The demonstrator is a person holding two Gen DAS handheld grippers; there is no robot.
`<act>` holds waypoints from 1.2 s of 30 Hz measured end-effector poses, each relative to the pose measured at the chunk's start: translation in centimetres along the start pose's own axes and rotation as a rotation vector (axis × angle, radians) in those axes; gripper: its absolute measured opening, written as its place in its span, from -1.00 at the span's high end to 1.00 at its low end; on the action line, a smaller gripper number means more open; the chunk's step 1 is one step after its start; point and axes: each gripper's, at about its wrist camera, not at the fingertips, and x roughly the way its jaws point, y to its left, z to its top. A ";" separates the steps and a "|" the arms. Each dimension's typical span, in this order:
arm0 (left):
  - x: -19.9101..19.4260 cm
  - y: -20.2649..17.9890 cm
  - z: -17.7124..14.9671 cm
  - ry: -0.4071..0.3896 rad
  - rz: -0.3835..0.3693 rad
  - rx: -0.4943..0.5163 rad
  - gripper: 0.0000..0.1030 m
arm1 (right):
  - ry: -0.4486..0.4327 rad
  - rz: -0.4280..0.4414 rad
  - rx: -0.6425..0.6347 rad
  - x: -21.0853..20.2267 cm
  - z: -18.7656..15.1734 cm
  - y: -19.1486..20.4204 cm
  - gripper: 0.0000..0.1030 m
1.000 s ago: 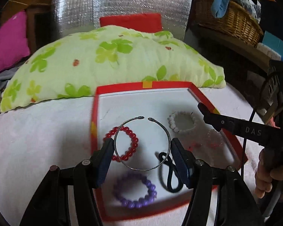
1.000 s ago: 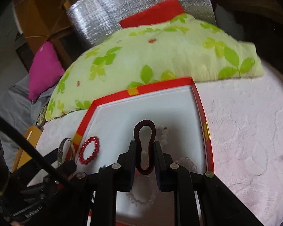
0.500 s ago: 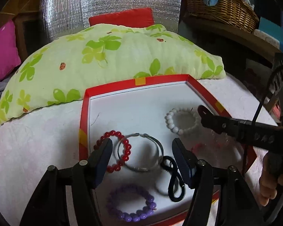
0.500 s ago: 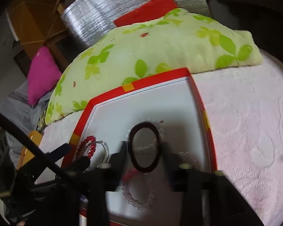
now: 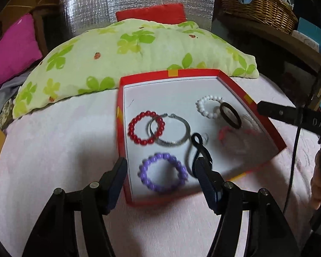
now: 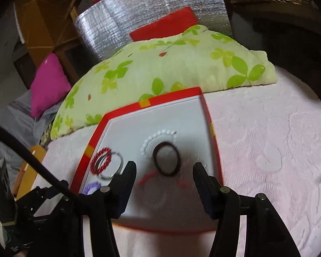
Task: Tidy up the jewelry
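Jewelry lies loose in the red-rimmed tray [image 5: 265, 121] ahead of me. My left gripper [image 5: 161, 177] is spread wide and holds nothing, and the purple bead bracelet [image 5: 162, 172] sits between its fingers. At twelve o'clock from it, the silver bangle [image 5: 171, 131] overlaps the red bead bracelet [image 5: 146, 127]. My right gripper [image 6: 163, 177] is also spread and empty, with the brown hair tie [image 6: 166, 158] just beyond at twelve o'clock, touching the white bead bracelet [image 6: 152, 140]. A leaf-print pillow [image 5: 128, 51] lies behind the tray.

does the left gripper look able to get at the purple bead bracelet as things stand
Probably yes: the open left gripper sits just short of the purple bead bracelet, which lies alone with nothing over it.
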 end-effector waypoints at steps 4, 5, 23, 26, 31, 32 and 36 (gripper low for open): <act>-2.6 -0.4 -1.8 -0.032 0.045 0.004 -0.33 | 0.011 -0.023 -0.056 -1.4 -1.3 1.8 -0.15; -3.1 -0.4 -2.1 -0.040 0.057 0.007 -0.39 | 0.011 -0.024 -0.061 -1.7 -1.7 2.0 -0.15; -9.3 1.2 -7.1 -0.114 0.176 -0.036 -0.45 | 0.017 -0.039 -0.058 -7.3 -8.3 3.9 -0.15; -10.3 1.2 -7.8 -0.117 0.202 -0.041 -0.46 | 0.016 -0.027 -0.061 -8.0 -9.1 4.4 -0.15; -12.4 1.0 -8.5 -0.122 0.202 -0.055 -0.46 | -0.007 -0.035 -0.089 -10.1 -10.6 5.7 -0.15; -12.8 0.9 -8.6 -0.126 0.201 -0.059 -0.46 | -0.017 -0.037 -0.089 -10.7 -10.9 5.7 -0.17; -14.2 0.5 -8.8 -0.123 0.204 -0.067 -0.48 | -0.042 -0.069 -0.089 -12.4 -11.4 5.9 -0.17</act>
